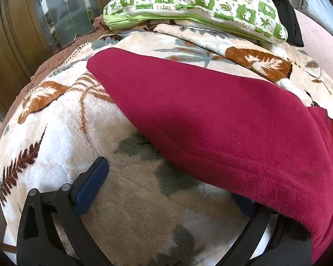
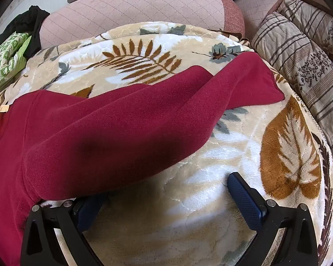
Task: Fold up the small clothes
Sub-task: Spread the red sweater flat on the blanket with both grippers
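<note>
A dark red fleece garment [image 1: 222,115] lies spread across a leaf-patterned plush blanket [image 1: 55,133]. My left gripper [image 1: 166,190] is open just in front of its lower left edge. The left blue pad [image 1: 92,186] rests over bare blanket, while the garment's hem hides most of the right finger. In the right wrist view one red sleeve [image 2: 244,84] of the garment [image 2: 100,133] stretches away to the right. My right gripper [image 2: 166,199] is open too. Its right pad [image 2: 244,199] is over the blanket [image 2: 288,144] and its left finger is tucked under the garment's edge.
A green checked pillow [image 1: 188,4] and a black cloth [image 1: 286,17] lie at the blanket's far end. A pink quilted cushion [image 2: 133,6] sits behind, and a striped quilt [image 2: 299,55] is bunched at the right. Wood and glass doors [image 1: 62,11] stand to the left.
</note>
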